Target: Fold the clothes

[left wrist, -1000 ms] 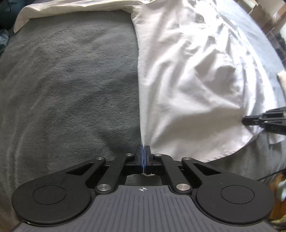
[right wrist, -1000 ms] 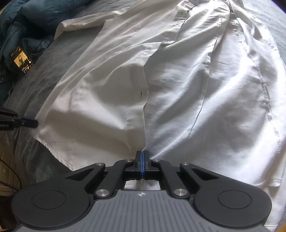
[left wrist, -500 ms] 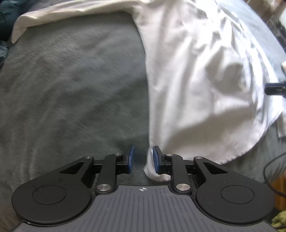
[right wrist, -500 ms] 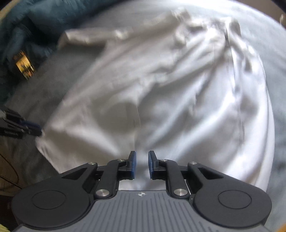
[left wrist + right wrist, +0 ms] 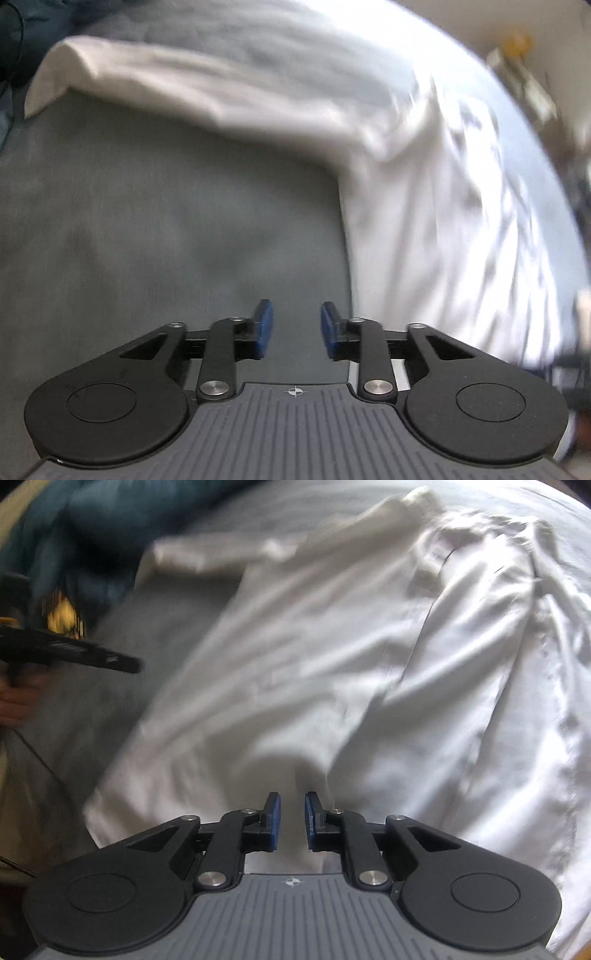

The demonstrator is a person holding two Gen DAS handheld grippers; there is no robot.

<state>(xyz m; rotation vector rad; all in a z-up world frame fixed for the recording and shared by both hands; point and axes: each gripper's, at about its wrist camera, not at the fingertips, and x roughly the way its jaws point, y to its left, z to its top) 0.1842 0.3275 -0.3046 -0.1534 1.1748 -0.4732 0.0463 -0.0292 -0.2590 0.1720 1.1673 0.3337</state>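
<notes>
left claw [image 5: 293, 329] opening, empty, over bare blanket [image 5: 166, 229] | right claw [image 5: 292, 821] slightly parted, empty, above shirt [image 5: 332, 672] hem

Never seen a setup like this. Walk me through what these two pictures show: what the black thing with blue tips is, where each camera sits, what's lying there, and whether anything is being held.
No robot arm here: a person holds a handheld claw in each hand, and a wide-angle camera on each one looks forward along its two fingers. That is why black linkages with blue pads fill the bottom of both pictures.

One picture looks out from the left claw. Its jaws are opening, with only the grey blanket showing between them. The other looks out from the right claw, whose jaws stand slightly apart above the white shirt without pinching it. At that picture's left edge you can see the left claw from the side, with the person's hand gripping it.

The shirt lies spread on the blanket, one sleeve stretched outward. Nothing is held. Both pictures are blurred.
</notes>
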